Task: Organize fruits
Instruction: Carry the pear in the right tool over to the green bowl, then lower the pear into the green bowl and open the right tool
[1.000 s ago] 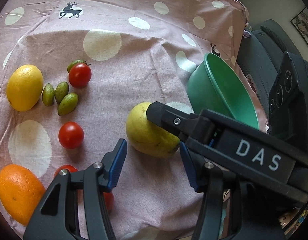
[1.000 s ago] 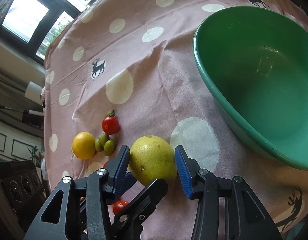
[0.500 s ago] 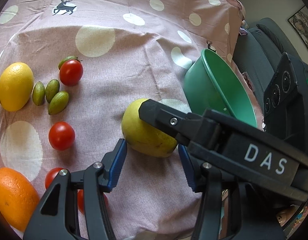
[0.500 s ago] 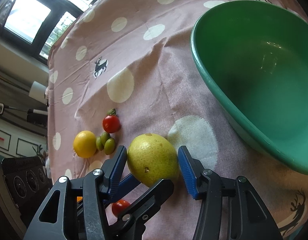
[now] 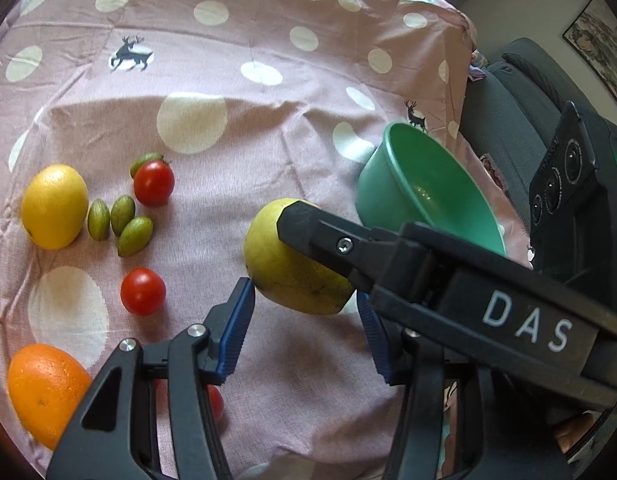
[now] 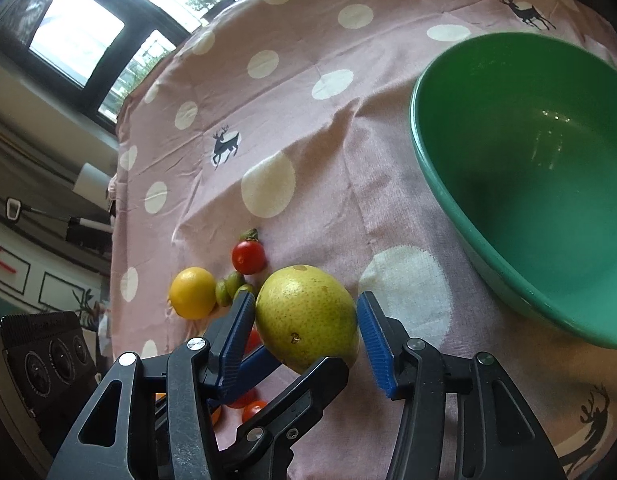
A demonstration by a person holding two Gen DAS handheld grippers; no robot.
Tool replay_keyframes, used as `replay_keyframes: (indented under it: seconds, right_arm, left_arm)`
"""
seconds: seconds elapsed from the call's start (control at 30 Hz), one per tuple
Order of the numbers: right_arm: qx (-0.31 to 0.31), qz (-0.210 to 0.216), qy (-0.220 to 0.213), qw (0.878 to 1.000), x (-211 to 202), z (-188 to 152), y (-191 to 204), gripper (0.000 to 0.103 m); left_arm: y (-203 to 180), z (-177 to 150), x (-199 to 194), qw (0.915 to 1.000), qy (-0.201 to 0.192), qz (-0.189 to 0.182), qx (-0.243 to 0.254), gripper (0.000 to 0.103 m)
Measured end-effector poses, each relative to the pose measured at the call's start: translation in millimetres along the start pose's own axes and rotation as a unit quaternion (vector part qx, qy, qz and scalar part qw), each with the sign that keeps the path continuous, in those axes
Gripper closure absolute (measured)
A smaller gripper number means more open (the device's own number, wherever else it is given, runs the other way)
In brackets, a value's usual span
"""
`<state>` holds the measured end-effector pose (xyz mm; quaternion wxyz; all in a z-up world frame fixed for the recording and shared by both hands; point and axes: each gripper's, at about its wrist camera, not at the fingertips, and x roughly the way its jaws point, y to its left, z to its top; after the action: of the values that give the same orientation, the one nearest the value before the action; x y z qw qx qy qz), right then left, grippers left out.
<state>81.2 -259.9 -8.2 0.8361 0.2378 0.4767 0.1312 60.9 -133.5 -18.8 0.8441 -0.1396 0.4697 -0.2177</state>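
Looking along my left tongs (image 5: 304, 300), I see the pear (image 5: 292, 276): yellow-green, plump and egg-shaped, with a few small brown marks low on its skin. It lies on the pink spotted cloth (image 5: 268, 128) over the surface, right at the tips of these tongs. The left blue pad (image 5: 238, 320) meets its edge, while the right one is partly hidden. I cannot tell whether these tongs are pressing the pear or merely flanking it. One black finger (image 5: 320, 236) of my right tongs lies across the pear's top from the right. The green bowl (image 5: 392, 200) stands just beyond the pear to the right. A lemon (image 5: 54, 206), three small green fruits (image 5: 122, 220), cherry tomatoes (image 5: 142, 292) and an orange (image 5: 44, 392) lie well apart to the left.

From my right tongs (image 6: 306, 304), the pear (image 6: 304, 316) shows fine speckles and one dark spot near its lower middle. It sits squarely between the two blue pads. These tongs have just been opening and now stand released, with a sliver of gap at the right pad. A finger (image 6: 320, 372) of my left tongs reaches in under the pear's near side. The bowl (image 6: 448, 184) is to the right, near the pear but apart from it, and nothing lies in the part of it I can see.
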Motion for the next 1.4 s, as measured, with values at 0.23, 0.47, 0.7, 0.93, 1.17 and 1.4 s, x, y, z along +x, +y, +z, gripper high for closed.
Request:
replay_keyframes:
  seconds: [0.23, 0.47, 0.7, 0.93, 1.17, 1.4]
  right_arm:
    - [-0.007, 0.022, -0.039, 0.999, -23.9, 0.7, 6.5, 0.048]
    - [-0.005, 0.041, -0.070, 0.997, -43.7, 1.0, 4.8, 0.048]
    - [-0.013, 0.051, -0.110, 0.993, -68.6, -2.5, 7.9, 0.048]
    - [-0.007, 0.050, -0.150, 0.987, -92.1, -2.3, 4.4, 0.048]
    - [0.012, 0.049, -0.186, 0.981, -112.5, 2.8, -10.5, 0.048]
    - [0.054, 0.026, -0.197, 0.978, -119.4, 6.9, -35.4, 0.048]
  left_arm:
    - [-18.3, 2.1, -17.5, 0.9979, -0.050, 0.009, 0.041, 0.052]
    - [-36.4, 3.3, -27.5, 0.9933, -0.083, 0.019, 0.078, 0.052]
    - [-51.4, 3.5, -40.2, 0.9871, -0.117, 0.012, 0.109, 0.053]
    - [-74.1, 3.8, -49.6, 0.9770, -0.146, -0.002, 0.155, 0.053]
    - [-100.2, 8.7, -46.1, 0.9661, -0.153, -0.010, 0.208, 0.053]
    - [-125.3, 13.3, -25.2, 0.9588, -0.124, -0.042, 0.252, 0.073]
